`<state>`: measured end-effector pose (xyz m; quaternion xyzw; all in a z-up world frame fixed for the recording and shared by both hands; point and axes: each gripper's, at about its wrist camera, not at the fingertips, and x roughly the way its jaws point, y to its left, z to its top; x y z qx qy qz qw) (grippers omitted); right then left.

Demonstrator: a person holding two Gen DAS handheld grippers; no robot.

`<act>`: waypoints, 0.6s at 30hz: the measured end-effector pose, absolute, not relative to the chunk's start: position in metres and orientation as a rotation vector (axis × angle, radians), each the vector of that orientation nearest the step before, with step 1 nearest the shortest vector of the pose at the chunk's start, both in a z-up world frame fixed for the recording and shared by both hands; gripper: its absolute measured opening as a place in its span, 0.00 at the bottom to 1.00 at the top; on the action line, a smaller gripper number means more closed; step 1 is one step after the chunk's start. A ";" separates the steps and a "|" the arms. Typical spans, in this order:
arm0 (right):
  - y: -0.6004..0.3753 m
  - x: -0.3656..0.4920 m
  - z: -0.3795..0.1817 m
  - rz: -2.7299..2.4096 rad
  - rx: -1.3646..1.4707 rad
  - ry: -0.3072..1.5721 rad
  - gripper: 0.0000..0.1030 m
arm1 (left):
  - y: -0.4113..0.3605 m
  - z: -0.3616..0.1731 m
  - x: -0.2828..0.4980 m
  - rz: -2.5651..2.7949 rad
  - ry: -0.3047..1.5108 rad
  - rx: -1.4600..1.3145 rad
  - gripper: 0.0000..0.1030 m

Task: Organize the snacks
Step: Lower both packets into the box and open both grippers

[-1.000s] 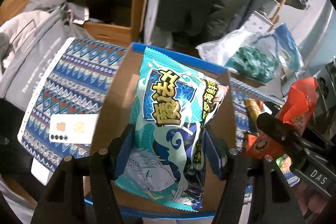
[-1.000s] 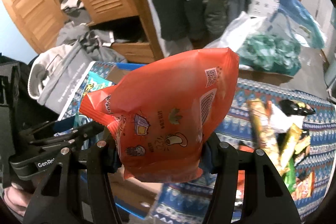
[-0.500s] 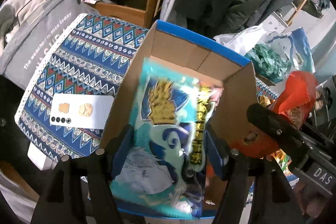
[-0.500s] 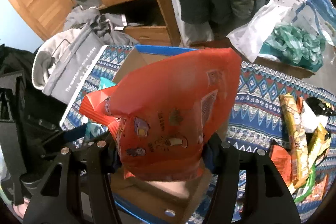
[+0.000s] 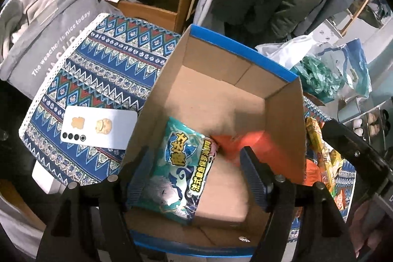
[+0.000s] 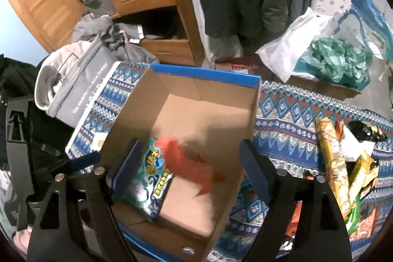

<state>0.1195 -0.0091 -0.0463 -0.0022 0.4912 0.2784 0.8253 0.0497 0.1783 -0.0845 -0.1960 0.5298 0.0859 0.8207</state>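
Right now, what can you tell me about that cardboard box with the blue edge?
The cardboard box is open-topped, plain brown inside, with a blue rim and blue outside. It stands upright on the patterned cloth. Inside lie a teal snack bag by its left wall and a blurred orange snack bag beside it.

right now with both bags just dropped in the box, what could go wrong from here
1. The orange bag is blurred, not yet settled; it may land on the teal bag and leave an untidy pile.
2. Both grippers, left gripper and right gripper, hang low over the cardboard box with jaws opening; lifting out carelessly could catch a wall and shift it.
3. The white phone lies close beside the box and could get knocked.
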 end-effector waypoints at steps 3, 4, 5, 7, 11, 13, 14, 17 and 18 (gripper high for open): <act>-0.018 0.120 -0.045 0.577 0.004 1.042 0.80 | 0.172 -0.080 0.050 0.175 1.119 -0.406 0.72; -0.022 0.120 -0.044 0.571 0.009 1.041 0.80 | 0.170 -0.079 0.050 0.170 1.116 -0.406 0.72; -0.026 0.121 -0.044 0.567 0.013 1.040 0.80 | 0.168 -0.077 0.051 0.165 1.113 -0.407 0.72; -0.033 0.121 -0.043 0.554 0.016 1.040 0.80 | 0.163 -0.074 0.051 0.153 1.109 -0.409 0.72; -0.052 0.120 -0.043 0.515 0.012 1.038 0.80 | 0.147 -0.069 0.054 0.125 1.105 -0.401 0.72; -0.063 0.120 -0.043 0.492 0.010 1.037 0.80 | 0.136 -0.066 0.055 0.103 1.106 -0.390 0.72; -0.068 0.120 -0.043 0.483 0.011 1.038 0.80 | 0.131 -0.065 0.055 0.092 1.106 -0.383 0.72; -0.088 0.119 -0.045 0.453 0.021 1.039 0.80 | 0.114 -0.061 0.056 0.061 1.103 -0.355 0.77; -0.094 0.119 -0.045 0.446 0.023 1.039 0.80 | 0.108 -0.060 0.056 0.054 1.100 -0.344 0.77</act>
